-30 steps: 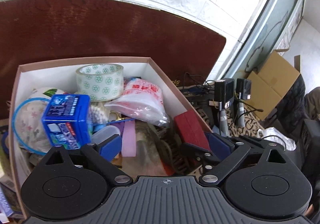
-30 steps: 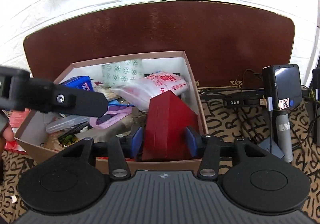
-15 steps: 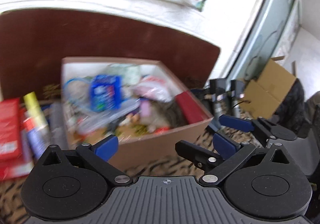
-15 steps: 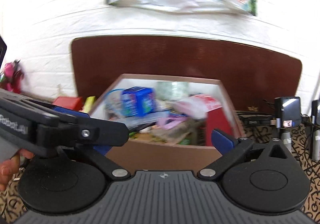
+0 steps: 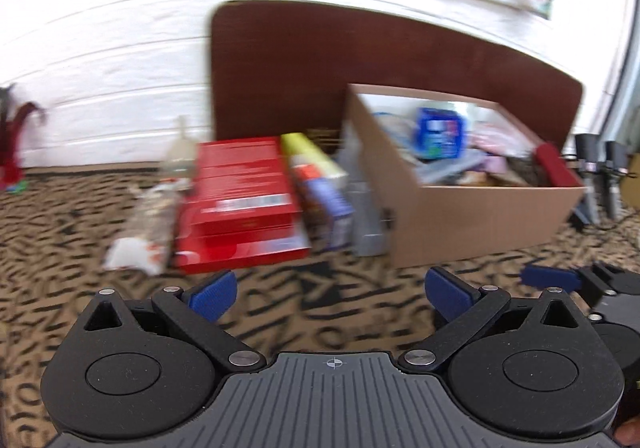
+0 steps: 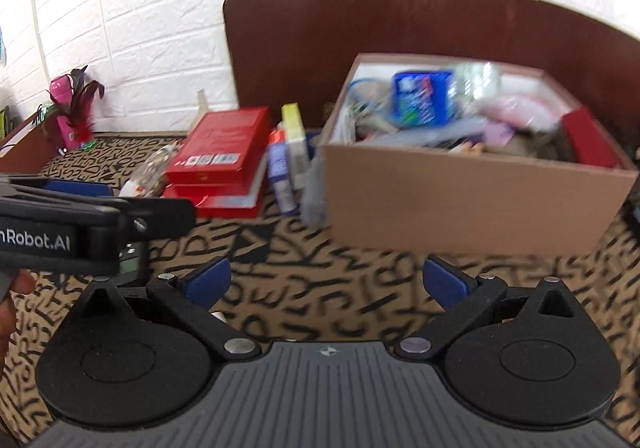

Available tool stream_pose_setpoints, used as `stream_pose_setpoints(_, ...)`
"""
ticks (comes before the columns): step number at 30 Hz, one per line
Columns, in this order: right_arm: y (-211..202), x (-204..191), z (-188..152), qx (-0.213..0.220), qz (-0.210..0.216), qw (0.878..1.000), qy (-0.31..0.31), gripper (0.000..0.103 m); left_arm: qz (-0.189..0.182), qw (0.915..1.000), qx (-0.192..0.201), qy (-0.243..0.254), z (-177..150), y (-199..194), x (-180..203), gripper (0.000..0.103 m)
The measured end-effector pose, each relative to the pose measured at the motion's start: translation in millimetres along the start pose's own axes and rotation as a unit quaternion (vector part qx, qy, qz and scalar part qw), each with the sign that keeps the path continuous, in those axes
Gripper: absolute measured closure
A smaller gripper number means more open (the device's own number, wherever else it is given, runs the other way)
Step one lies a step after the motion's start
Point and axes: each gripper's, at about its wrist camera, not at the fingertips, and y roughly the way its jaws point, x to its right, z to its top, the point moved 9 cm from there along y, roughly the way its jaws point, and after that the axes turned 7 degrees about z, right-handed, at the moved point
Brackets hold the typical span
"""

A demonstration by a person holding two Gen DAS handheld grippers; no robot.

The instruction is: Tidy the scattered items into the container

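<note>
Left wrist view showed the left hand-held gripper (image 5: 328, 294) spread wide with nothing between its blue pads, hovering over the patterned desk (image 5: 80, 232). At about one o'clock sat the cardboard box (image 5: 480, 219) — the container — already heaped with things, among them a blue tin (image 5: 438, 133) and a dark red box (image 5: 554, 165) leaning at its right end. At eleven o'clock, still outside, lay a stack of red boxes (image 5: 240, 203), with a yellow-topped carton (image 5: 316, 183) and a grey packet (image 5: 366, 215) wedged between the stack and the container's left wall, and a clear wrapped item (image 5: 148, 215) just left of the stack.

From the right wrist view the right hand-held gripper (image 6: 326, 282) had just been opening and stood released, nothing in its grasp. The container (image 6: 472, 203) lay at one o'clock, the red stack (image 6: 224, 155) at eleven — and the left gripper's dark body (image 6: 80, 228) crossed the frame at nine o'clock. Both views were blurred, so labels could not be read.
</note>
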Motion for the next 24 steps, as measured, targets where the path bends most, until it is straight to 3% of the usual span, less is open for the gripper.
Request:
stream_pose_setpoints(4,6,-18,-2,-0.007,0.016,1.000,0.022,0.001,0.023,0.9997,0.003,-0.004,-6,-5,-28,0.000)
stream_pose_setpoints(14,15,-48,-7,-0.021,0.021,0.999,0.022,0.001,0.036,0.9988,-0.006,-0.031,-21,-1,-65,0.000)
stream_pose_setpoints(18,23,-57,-12,-0.029,0.017,0.999,0.037,0.001,0.071,0.9963,-0.006,-0.048,-29,0,-100,0.000)
stream_pose_setpoints(21,31,-63,-16,-0.034,0.010,0.999,0.024,0.001,0.104,0.9916,-0.024,-0.072,-44,6,-132,0.000)
stream_pose_setpoints(24,44,-72,-23,-0.043,0.022,0.999,0.018,0.001,0.103,0.9890,-0.054,-0.091,-61,17,-149,0.000)
